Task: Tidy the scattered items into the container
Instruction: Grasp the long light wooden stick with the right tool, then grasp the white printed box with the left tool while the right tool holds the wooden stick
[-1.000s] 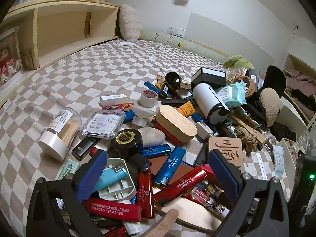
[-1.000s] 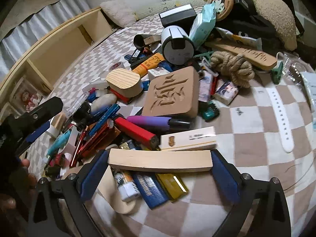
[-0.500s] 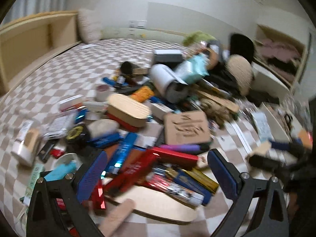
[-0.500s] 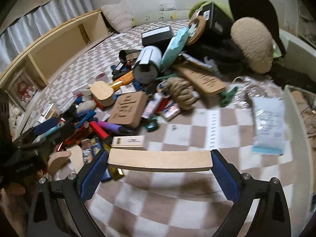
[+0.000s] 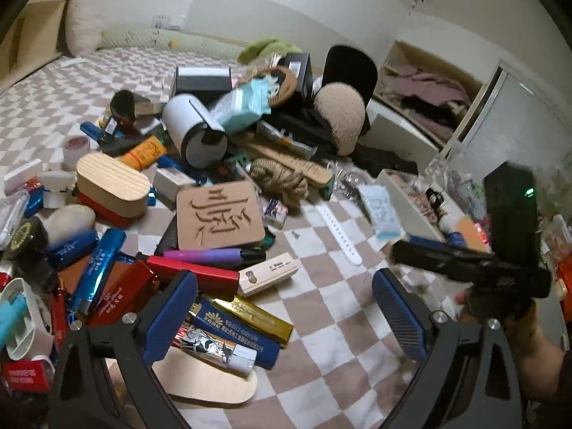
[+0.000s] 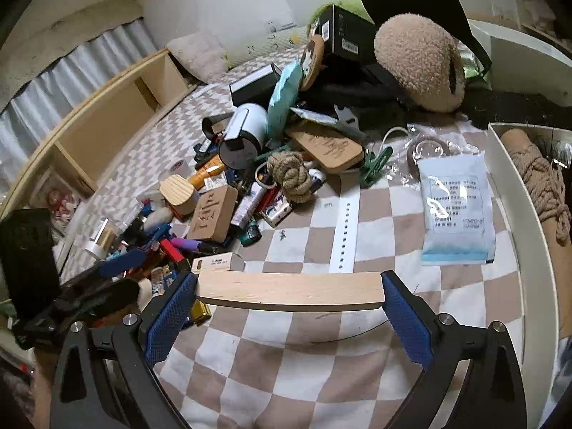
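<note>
Dozens of small things lie heaped on the checked bed cover (image 6: 357,221), and the heap thins toward the right, where the white container (image 6: 536,250) sits at the bed's edge. At the far left of the right wrist view the left tongs (image 5: 282,316) show as a dark shape over the pile; in their own view they hang above it with the jaws spread wide and nothing between the blue pads. Below them lie a red box (image 5: 200,277), a gold packet (image 5: 257,316) and a small pale box (image 5: 268,275). Further along come the carved wooden block (image 5: 220,216), the rope knot (image 6: 289,175), a white strap (image 6: 345,228) and a blue-edged sachet (image 6: 455,211), the last just beside the container wall. The right tongs (image 6: 289,291) are closed on a flat wooden slat (image 6: 289,287), gripped end to end and held clear of the cover. Inside the container a coil of brown rope (image 6: 543,182) already rests; much of the scatter is outside it.

By my reading, the step in hand is the carry of the slat toward the container. The next move calls for bringing it over the white rim, which stands to the right of the tongs, and lowering it before the jaws let go, with the slat turned so its length fits inside.
</note>
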`<act>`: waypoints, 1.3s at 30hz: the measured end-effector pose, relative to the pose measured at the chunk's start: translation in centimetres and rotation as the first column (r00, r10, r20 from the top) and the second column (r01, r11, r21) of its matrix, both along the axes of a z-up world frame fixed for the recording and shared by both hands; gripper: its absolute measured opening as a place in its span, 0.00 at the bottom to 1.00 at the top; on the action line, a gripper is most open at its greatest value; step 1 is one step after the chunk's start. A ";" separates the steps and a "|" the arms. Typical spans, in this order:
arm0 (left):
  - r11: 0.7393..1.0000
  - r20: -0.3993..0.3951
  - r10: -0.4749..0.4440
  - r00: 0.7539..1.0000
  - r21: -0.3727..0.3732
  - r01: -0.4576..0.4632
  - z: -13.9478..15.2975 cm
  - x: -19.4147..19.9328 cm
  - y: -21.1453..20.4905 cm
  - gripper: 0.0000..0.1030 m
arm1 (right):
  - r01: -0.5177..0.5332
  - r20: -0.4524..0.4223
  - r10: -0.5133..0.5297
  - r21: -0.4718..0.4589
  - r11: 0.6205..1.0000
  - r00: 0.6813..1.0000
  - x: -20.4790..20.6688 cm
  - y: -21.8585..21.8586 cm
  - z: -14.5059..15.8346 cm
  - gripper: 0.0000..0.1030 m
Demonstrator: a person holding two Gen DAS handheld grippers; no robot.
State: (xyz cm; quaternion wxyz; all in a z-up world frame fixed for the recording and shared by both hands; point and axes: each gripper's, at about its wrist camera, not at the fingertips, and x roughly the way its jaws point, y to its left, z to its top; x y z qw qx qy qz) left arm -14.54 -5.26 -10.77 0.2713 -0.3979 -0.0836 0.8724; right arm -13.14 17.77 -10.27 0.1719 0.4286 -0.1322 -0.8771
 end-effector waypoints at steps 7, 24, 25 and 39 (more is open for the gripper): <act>0.988 0.034 0.102 0.994 -0.119 -0.098 -1.9 -2.2 -0.2 0.95 | 0.005 -0.004 -0.005 -0.039 0.999 1.000 -0.1 1.1 0.3 0.97; 0.982 0.051 -0.024 0.998 -0.185 0.033 -3.5 -4.2 1.5 0.95 | 0.004 -0.001 -0.004 -0.090 0.996 1.000 -0.3 2.0 0.5 0.97; 0.985 0.057 -0.052 0.997 -0.162 0.061 -3.4 -4.0 1.8 0.95 | 0.003 -0.001 -0.003 -0.090 0.996 1.000 -0.3 2.0 0.5 0.97; 0.956 -0.011 -0.223 0.975 -0.199 0.216 -1.8 -0.8 4.4 0.97 | 0.065 0.006 -0.065 -0.121 0.990 0.998 -0.6 4.3 0.7 0.97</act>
